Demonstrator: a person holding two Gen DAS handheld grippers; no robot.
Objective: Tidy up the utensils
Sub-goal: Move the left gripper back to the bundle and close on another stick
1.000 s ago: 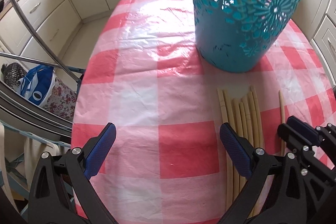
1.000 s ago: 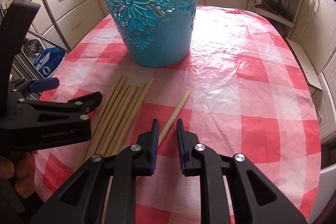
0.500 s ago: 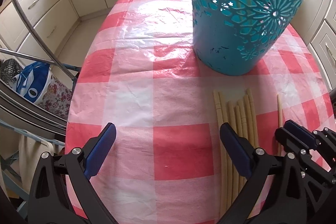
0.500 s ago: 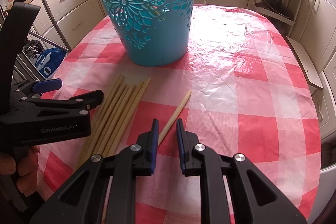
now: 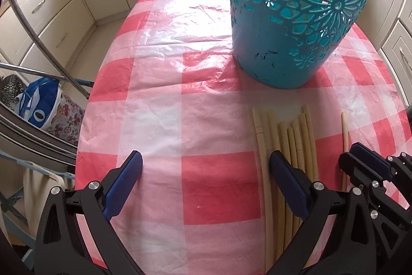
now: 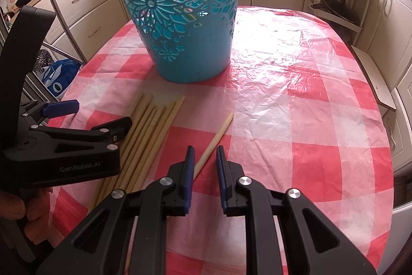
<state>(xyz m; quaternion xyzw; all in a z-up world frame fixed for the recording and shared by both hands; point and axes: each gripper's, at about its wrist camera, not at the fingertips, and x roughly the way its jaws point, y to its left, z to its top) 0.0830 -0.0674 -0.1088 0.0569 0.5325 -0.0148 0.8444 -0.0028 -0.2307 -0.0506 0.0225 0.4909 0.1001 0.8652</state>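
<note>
A teal cut-out basket (image 5: 291, 9) stands on the red-and-white checked tablecloth (image 5: 206, 120); it also shows in the right wrist view (image 6: 185, 17). Several pale chopsticks (image 5: 285, 153) lie in a bundle in front of it, also seen from the right (image 6: 146, 133). One single chopstick (image 6: 215, 141) lies apart to the right (image 5: 345, 138). My left gripper (image 5: 206, 169) is wide open, its right finger over the bundle's left side. My right gripper (image 6: 204, 161) is narrowly open, its jaws on either side of the single chopstick's near part, low over it.
Cream kitchen cabinets (image 5: 51, 7) surround the table. A metal chair frame (image 5: 33, 43) and a blue bag (image 5: 38, 105) sit off the table's left edge. A shelf rack with pans (image 6: 337, 1) stands at the far right. The left gripper's body (image 6: 64, 146) is close beside my right gripper.
Both grippers have drawn back slightly from the basket and lowered. The right gripper's jaws stay at about the same narrow gap around the single chopstick. Nothing has been picked up.
</note>
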